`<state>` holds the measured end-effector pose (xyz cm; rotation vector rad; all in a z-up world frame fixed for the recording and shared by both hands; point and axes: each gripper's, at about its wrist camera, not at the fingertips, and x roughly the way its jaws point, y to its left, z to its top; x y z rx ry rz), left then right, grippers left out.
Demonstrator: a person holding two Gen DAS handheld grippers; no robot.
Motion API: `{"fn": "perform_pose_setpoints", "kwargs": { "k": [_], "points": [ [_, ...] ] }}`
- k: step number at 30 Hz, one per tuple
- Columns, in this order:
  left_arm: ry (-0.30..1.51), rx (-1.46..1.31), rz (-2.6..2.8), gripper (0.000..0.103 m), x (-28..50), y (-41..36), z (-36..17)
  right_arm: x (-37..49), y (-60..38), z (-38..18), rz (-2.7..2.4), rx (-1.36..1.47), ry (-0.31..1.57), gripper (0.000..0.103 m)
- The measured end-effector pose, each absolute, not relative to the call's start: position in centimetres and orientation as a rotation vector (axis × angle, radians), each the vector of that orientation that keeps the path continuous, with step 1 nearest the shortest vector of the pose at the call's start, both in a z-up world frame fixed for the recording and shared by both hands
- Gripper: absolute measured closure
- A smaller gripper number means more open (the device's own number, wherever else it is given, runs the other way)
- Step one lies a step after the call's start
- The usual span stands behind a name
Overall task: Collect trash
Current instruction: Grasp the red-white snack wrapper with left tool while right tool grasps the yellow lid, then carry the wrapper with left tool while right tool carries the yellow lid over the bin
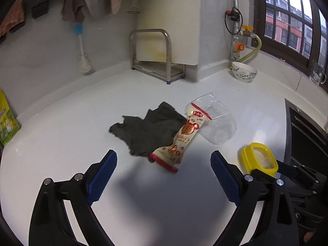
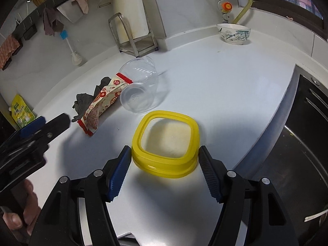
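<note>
We see our right gripper [image 2: 165, 155] clamped on a square yellow lid [image 2: 166, 143], translucent centre, lower middle; our left gripper [image 1: 164, 160] gapes empty near the red-edged wrapper [image 1: 180, 141].

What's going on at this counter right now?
A person with a gripper in each hand is clearing trash from a white counter. The right gripper is closed around a yellow square lid, its pads against both sides. The left gripper is open and empty, pointed at a snack wrapper lying across a dark rag beside a tipped clear plastic cup.
</note>
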<state>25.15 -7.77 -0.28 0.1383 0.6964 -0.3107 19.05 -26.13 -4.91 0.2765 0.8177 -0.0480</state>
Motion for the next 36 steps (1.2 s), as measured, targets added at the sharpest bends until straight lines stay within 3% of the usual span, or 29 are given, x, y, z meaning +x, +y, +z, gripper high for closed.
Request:
{"fn": "perform_pose_setpoints", "kwargs": {
  "k": [7,13,16,19,20,21,36],
  "points": [
    [0.751,0.186,-0.303,0.012,27.1,-10.2,-2.2,18.6,-28.1,-5.0,-0.040,0.341,0.814,0.038],
    [0.761,0.224,-0.281,0.025,27.8,-11.7,-3.1,18.7,-29.1,-5.3,-0.012,0.413,0.809,0.038],
    [0.769,0.241,-0.270,0.038,28.1,-12.4,-3.4,18.6,-29.0,-5.3,-0.003,0.416,0.808,0.038],
    [0.783,0.241,-0.272,0.060,28.5,-12.8,-3.7,18.7,-29.0,-5.3,0.004,0.417,0.809,0.038],
    [0.791,0.239,-0.275,0.071,28.5,-12.8,-3.7,18.7,-29.0,-5.3,0.006,0.418,0.809,0.038],
    [0.796,0.236,-0.278,0.074,28.6,-12.8,-3.8,18.6,-29.1,-5.3,0.007,0.418,0.809,0.038],
    [0.779,0.174,-0.272,0.078,24.7,-9.9,-0.8,18.1,-28.9,-5.1,0.019,0.403,0.791,0.038]
  ]
}}
